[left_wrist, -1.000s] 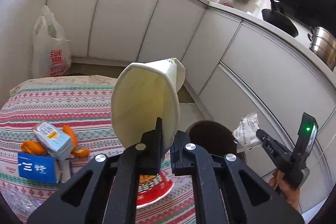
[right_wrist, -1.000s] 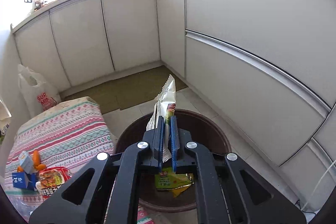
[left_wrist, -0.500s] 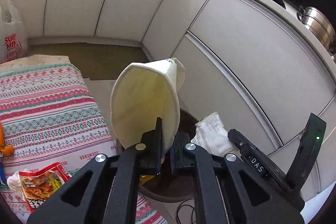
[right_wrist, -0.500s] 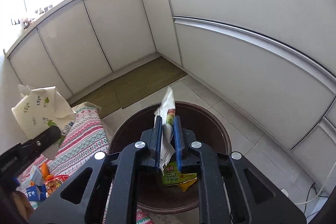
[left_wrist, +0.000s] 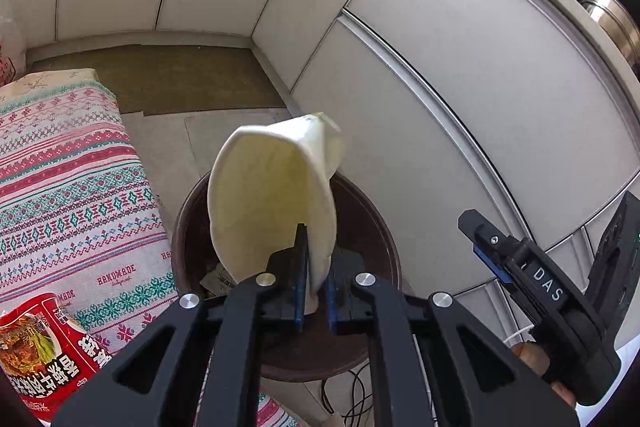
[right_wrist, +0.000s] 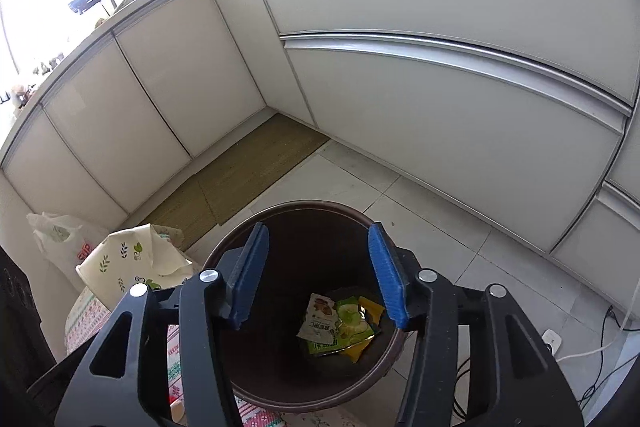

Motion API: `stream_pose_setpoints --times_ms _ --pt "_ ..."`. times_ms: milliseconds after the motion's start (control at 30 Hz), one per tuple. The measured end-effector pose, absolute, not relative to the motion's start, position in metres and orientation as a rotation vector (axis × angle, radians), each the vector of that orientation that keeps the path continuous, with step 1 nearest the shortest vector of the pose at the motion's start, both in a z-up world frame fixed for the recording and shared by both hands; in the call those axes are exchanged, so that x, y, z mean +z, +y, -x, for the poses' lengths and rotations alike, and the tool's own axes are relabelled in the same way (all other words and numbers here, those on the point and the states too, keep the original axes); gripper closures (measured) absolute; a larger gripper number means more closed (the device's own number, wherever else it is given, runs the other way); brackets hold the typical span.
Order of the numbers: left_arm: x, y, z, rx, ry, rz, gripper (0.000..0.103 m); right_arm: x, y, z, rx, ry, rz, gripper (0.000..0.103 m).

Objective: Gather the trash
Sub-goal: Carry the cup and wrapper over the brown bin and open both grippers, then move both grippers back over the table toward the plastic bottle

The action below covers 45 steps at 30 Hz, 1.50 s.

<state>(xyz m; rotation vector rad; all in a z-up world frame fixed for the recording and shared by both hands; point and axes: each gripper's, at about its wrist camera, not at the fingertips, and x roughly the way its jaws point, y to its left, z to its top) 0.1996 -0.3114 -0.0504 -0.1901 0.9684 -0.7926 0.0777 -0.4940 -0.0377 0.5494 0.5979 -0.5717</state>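
My left gripper [left_wrist: 313,285] is shut on the rim of a crumpled white paper cup [left_wrist: 272,199] and holds it over the dark brown trash bin [left_wrist: 380,227]. The cup also shows in the right wrist view [right_wrist: 132,263], with a leaf print. My right gripper [right_wrist: 318,275] is open and empty above the same bin [right_wrist: 256,347]. Snack wrappers [right_wrist: 338,323] lie at the bin's bottom. In the left wrist view the right gripper [left_wrist: 480,239] shows at the right, beside the bin.
A table with a patterned red and green cloth [left_wrist: 68,195] stands left of the bin, with a red noodle package [left_wrist: 36,351] on it. White cabinets [right_wrist: 440,87] wrap round the corner. A white plastic bag [right_wrist: 56,239] and cables [right_wrist: 600,375] are on the floor.
My right gripper has opened and the snack wrapper has dropped into the bin. My left gripper has carried the paper cup to the right, over the bin.
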Motion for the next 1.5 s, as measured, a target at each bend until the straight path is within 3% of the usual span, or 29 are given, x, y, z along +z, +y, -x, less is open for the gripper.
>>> stream_pose_setpoints --times_ms 33,133,500,800,1100,1500 --pt "-0.05 -0.312 -0.199 -0.795 0.971 0.188 0.087 -0.038 -0.496 -0.076 -0.591 0.599 -0.549 0.044" --pt "-0.048 -0.31 -0.196 -0.789 0.962 0.199 0.056 -0.038 -0.498 -0.072 -0.618 0.603 -0.549 0.038" --pt "-0.032 -0.289 -0.18 -0.664 0.883 0.094 0.048 -0.024 -0.465 -0.077 -0.669 0.592 -0.325 0.007" --pt "-0.025 -0.241 -0.169 -0.507 0.844 0.084 0.038 -0.013 -0.416 -0.082 -0.627 0.593 -0.138 0.007" --pt "-0.009 -0.168 -0.141 -0.359 0.815 0.098 0.021 0.003 -0.343 -0.072 -0.532 0.569 0.005 0.007" --pt "0.023 -0.014 -0.114 -0.192 0.854 0.191 0.009 0.049 -0.24 -0.046 -0.355 0.526 -0.078 0.007"
